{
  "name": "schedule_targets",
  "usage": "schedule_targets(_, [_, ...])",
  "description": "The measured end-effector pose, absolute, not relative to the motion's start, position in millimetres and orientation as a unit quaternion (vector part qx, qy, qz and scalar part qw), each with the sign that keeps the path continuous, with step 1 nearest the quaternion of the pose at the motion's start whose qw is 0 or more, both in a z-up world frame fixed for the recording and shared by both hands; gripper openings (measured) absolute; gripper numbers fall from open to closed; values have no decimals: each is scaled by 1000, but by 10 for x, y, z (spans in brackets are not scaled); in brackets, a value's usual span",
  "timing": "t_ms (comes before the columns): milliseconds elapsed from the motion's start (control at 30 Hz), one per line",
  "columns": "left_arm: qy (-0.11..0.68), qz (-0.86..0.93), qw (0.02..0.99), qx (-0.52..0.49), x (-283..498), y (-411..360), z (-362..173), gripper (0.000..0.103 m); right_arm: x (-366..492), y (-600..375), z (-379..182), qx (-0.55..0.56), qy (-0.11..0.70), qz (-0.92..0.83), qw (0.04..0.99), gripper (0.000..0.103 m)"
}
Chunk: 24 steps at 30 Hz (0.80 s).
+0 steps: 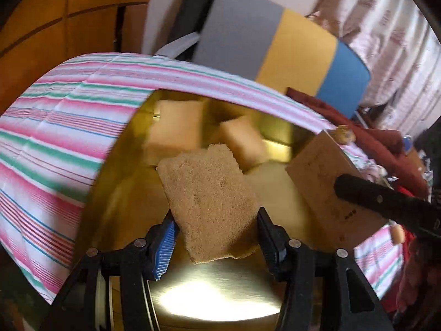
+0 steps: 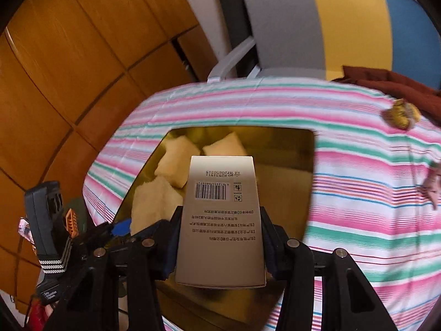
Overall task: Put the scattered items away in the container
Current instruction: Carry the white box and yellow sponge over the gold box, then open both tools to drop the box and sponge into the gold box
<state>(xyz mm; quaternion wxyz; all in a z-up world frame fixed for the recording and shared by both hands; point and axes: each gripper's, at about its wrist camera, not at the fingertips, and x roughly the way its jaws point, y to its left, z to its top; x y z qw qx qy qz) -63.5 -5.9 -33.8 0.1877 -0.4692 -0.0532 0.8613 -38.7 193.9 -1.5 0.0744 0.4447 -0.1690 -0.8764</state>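
Left hand-held gripper (image 1: 216, 244) clamps sponge (image 1: 209, 204); right hand-held gripper (image 2: 219, 237) clamps box (image 2: 220, 220), both over container (image 2: 289, 143).

Counted: one gold container (image 1: 129, 165); inside it, two pale foam blocks (image 1: 176, 129); above it, one brown sponge (image 1: 209, 204) and one cardboard box (image 2: 220, 220); beside it, one small yellowish item (image 2: 401, 114).

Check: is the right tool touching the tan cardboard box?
Touching. Right wrist view shows the right tool with both fingers pressed against the sides of the tan cardboard box, no gap.
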Motion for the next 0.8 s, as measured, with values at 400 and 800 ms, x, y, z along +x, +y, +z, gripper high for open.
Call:
schedule_targets(400, [-32,854,164,-492,-864,-260,-374,66,-1031,1460,-459,483,-201,-849,69,53])
schedule_targets(800, [-48,863,149,-480,-721,-307,-226,69,-842,1560,-331,453,-271,-844,96,69])
